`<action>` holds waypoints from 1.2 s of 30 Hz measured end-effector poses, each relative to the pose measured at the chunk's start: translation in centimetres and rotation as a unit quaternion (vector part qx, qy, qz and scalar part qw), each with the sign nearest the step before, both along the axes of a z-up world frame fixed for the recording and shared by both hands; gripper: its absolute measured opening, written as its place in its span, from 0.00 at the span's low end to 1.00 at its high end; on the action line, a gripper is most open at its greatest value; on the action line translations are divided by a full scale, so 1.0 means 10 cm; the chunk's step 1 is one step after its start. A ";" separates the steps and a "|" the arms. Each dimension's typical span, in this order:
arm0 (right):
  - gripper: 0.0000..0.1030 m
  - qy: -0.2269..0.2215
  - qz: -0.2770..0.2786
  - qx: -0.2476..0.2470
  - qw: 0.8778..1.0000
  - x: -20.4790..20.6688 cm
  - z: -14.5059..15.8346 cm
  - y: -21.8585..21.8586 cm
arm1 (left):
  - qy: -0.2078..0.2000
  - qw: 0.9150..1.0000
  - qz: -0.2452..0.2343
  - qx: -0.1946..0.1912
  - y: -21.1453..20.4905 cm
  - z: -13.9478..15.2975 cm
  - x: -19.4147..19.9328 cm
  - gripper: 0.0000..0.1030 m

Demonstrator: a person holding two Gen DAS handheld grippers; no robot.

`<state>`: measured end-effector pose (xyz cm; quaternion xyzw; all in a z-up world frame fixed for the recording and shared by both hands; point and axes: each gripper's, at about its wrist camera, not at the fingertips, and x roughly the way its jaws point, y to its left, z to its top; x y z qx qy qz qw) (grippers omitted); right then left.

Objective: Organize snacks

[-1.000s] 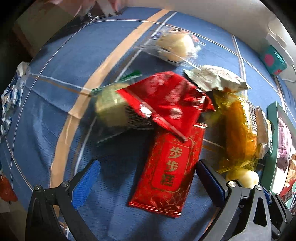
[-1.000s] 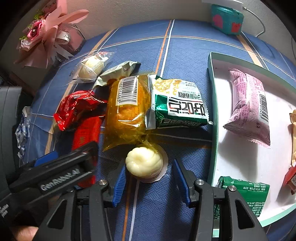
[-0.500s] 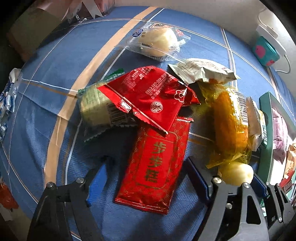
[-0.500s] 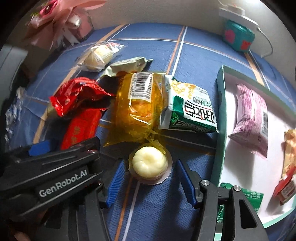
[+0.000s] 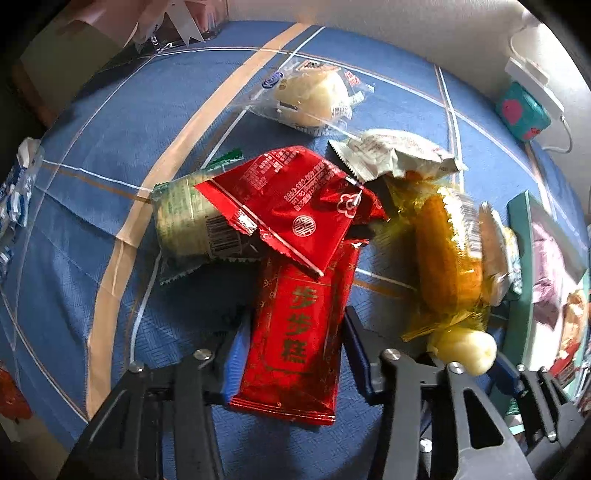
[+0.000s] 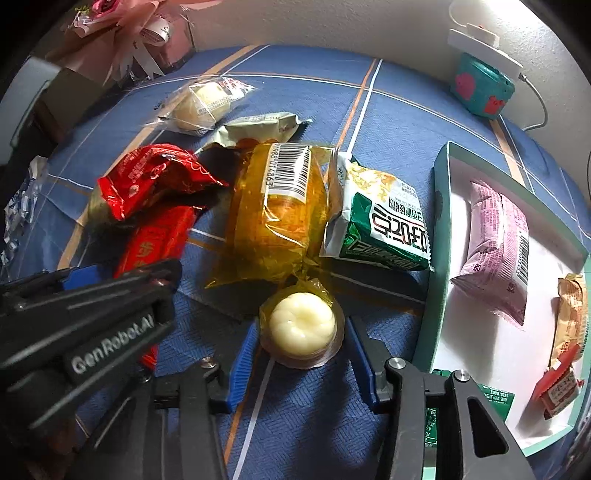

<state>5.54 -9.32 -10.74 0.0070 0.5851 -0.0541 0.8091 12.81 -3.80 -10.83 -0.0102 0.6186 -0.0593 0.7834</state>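
A long red packet [image 5: 295,332] with gold characters lies on the blue cloth between the fingers of my left gripper [image 5: 295,350]. Its jaws are closing and both blue pads touch the packet's long edges. A small pale pastry in a clear round cup [image 6: 301,325] sits between the fingers of my right gripper [image 6: 301,347]. Those jaws are closing too, with the pads against the cup's rim. To the right stands the teal-rimmed white tray [image 6: 439,206] holding a pink packet [image 6: 495,243] and other snacks.
Loose snacks crowd the cloth: a crumpled red packet [image 5: 295,199], a green-wrapped roll [image 5: 184,225], a yellow-wrapped cake [image 6: 277,221], a green-and-white packet [image 6: 384,225], a silver packet [image 5: 391,155] and a bun in clear wrap [image 5: 310,99]. A teal box [image 6: 480,88] and pink bouquet [image 6: 147,22] stand at the back.
My left gripper's jaws went from wide open to closed against the long red packet. My right gripper's jaws widened a little, then narrowed onto the pastry cup.
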 end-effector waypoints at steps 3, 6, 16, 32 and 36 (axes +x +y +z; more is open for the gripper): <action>0.49 0.001 0.000 0.005 1.000 -0.02 0.01 0.00 | 0.002 1.000 0.003 -0.012 0.00 0.00 0.00 0.47; 0.48 0.002 -0.002 0.011 1.000 -0.03 0.02 0.01 | 0.002 1.000 0.001 -0.016 -0.01 0.02 0.00 0.47; 0.48 0.003 -0.003 0.044 0.999 -0.13 0.18 0.01 | -0.007 0.999 -0.003 -0.051 0.25 0.29 -0.07 0.46; 0.48 -0.005 -0.018 0.073 0.997 -0.30 0.63 -0.12 | -0.065 0.995 -0.018 -0.069 0.29 0.96 -0.27 0.46; 0.48 -0.022 -0.023 0.077 0.997 -0.37 0.78 -0.19 | -0.085 0.994 -0.023 -0.069 0.30 1.16 -0.36 0.46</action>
